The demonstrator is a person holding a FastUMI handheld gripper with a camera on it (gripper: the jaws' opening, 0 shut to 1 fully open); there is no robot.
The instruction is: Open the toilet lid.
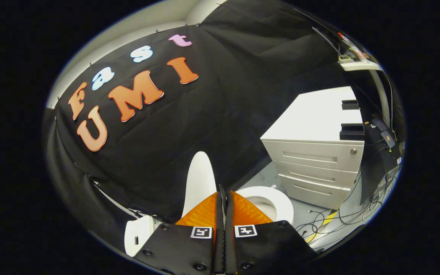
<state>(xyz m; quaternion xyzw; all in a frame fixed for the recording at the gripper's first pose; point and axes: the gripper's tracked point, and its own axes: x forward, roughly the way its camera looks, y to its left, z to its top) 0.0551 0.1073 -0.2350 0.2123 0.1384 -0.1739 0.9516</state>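
The white plastic toilet lid [199, 183] stands raised, just left of and beyond the orange-and-black gripper [223, 194], whose jaws are pressed together with nothing between them. Just right of the jaws lies the white toilet seat ring [279, 200], and farther right a white three-drawer cabinet [315, 168].

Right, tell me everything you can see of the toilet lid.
The toilet lid is a smooth white oval, plastic by its look, raised to stand nearly upright just beyond the fingers. It rises in front of the black cloth wall, beside the open white seat ring and bowl. Its lower end is hidden behind the orange fingers, so its hinge cannot be seen. The gripper is shut, pinching nothing; whether a finger brushes the lid cannot be told.
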